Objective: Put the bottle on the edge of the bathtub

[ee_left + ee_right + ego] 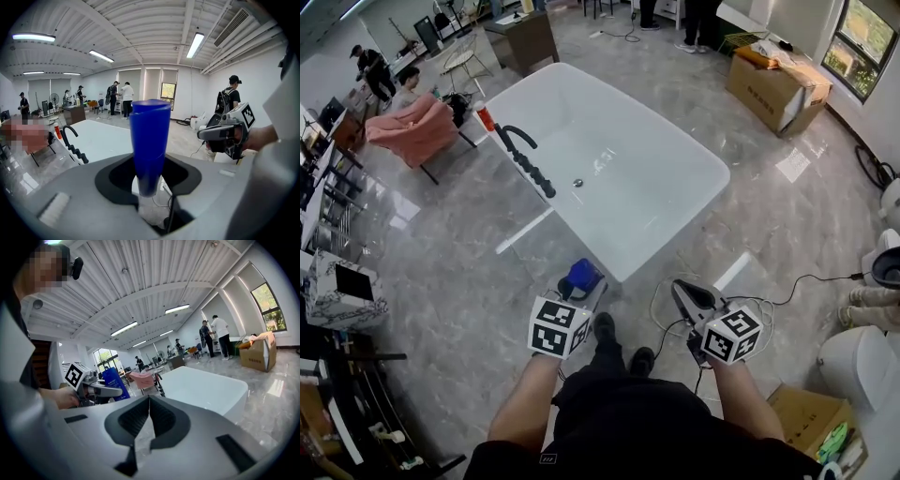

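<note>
My left gripper point(574, 292) is shut on a blue bottle point(581, 277), held just short of the near corner of the white bathtub point(656, 239). In the left gripper view the blue bottle point(149, 145) stands upright between the jaws of the left gripper point(150, 187), with the bathtub point(105, 140) behind it. My right gripper point(689, 298) hangs to the right over the floor, shut and empty. The right gripper view shows the right gripper point(147, 420) with jaws closed together, the bathtub point(206, 387) ahead and the blue bottle point(114, 380) at left.
A black faucet point(525, 157) stands on the tub's left rim. A pink chair point(411, 129) is at far left, a cardboard box point(778, 84) at far right. Cables point(769, 291) lie on the grey floor near my feet. People stand in the background.
</note>
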A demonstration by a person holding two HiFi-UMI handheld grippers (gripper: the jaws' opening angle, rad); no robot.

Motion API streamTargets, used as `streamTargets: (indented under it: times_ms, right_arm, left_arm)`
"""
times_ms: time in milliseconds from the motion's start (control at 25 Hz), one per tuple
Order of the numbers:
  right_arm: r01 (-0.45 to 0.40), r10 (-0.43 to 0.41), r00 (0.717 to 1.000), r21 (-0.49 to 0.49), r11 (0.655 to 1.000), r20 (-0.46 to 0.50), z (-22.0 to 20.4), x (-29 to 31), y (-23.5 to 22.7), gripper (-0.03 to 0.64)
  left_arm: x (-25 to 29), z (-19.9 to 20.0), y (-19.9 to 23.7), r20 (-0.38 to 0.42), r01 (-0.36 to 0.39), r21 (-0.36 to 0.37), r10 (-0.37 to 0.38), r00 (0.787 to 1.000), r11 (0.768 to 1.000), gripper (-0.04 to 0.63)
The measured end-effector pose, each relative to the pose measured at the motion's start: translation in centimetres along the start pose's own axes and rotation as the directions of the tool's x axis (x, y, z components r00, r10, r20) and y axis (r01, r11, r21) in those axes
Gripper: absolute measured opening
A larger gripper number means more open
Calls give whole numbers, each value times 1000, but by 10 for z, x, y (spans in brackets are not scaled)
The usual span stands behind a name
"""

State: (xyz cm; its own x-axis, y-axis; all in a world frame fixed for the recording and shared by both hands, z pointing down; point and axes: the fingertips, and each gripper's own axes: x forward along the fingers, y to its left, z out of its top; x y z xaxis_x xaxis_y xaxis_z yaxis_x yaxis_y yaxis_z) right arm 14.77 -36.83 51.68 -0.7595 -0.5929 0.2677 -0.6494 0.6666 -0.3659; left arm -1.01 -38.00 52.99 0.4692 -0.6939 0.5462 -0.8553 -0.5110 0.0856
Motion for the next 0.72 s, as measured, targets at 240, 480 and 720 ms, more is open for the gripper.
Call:
streamTargets:
  times_ms: [240,480,720]
  right_arm:
    - [7,-6,998,4,1000,-59,-11,35,-21,12]
    - [11,-9,994,10,1000,-112,-21,68,-37,12]
    - [11,-8,989,16,1000,-150,-31,96,-50,12]
  left_arm:
    - [40,-15,20,-40,19,-6,-20,999,1000,163]
    - [75,-33,38,-83,37,-4,-38,996,999,163]
    - [113,-53,52,-115,60,-9,-61,992,998,162]
